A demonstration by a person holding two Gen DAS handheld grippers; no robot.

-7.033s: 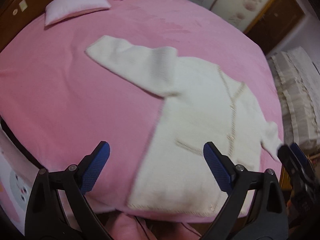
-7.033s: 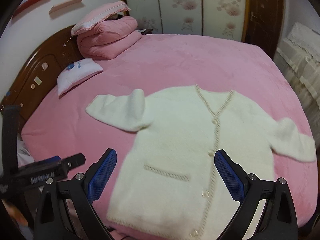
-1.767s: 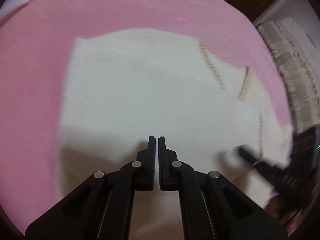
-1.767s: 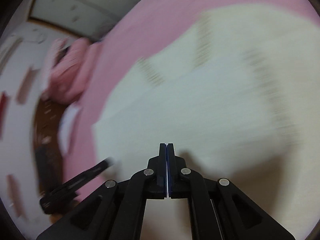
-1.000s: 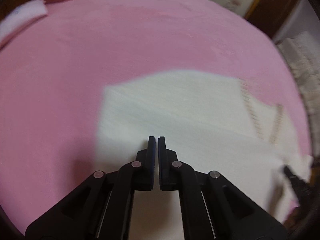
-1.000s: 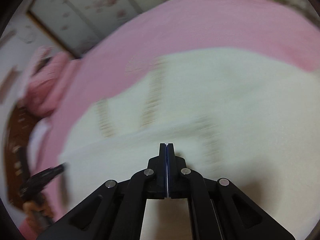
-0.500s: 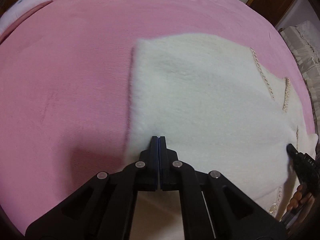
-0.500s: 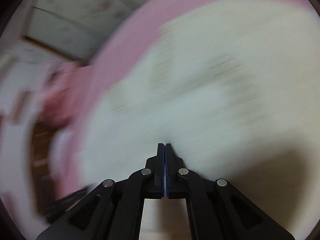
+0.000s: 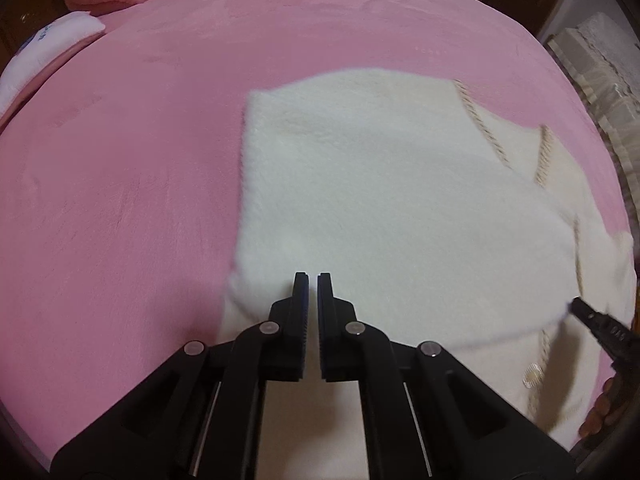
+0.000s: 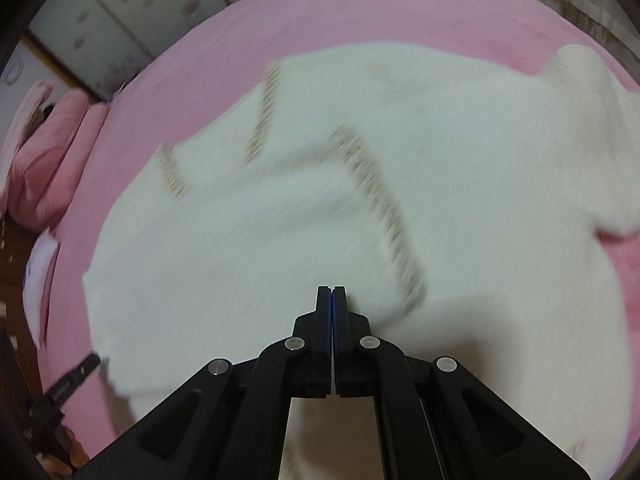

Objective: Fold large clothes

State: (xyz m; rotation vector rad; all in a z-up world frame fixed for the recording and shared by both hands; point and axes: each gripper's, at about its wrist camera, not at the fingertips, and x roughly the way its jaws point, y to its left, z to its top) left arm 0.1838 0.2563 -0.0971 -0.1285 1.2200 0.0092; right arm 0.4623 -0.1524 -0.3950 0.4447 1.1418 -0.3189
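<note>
White cardigan (image 9: 400, 208), partly folded, flat on the pink bed (image 9: 120, 160).

I see a fluffy cream-white knit garment with beige braided trim along its front edges and a pale button near the lower hem. Its left side is folded inward over the body, forming a straight vertical edge. The right sleeve extends outward, unfolded, in my right wrist view.

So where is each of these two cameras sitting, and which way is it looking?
Left wrist view: sits on the left gripper, looking steeply down at the fluffy white cardigan on the pink bedspread; the right gripper's tip and some fingers show at the right edge.
Right wrist view: sits on the right gripper, aimed down at the cardigan's braided trim.
Both share the cardigan and bedspread.
</note>
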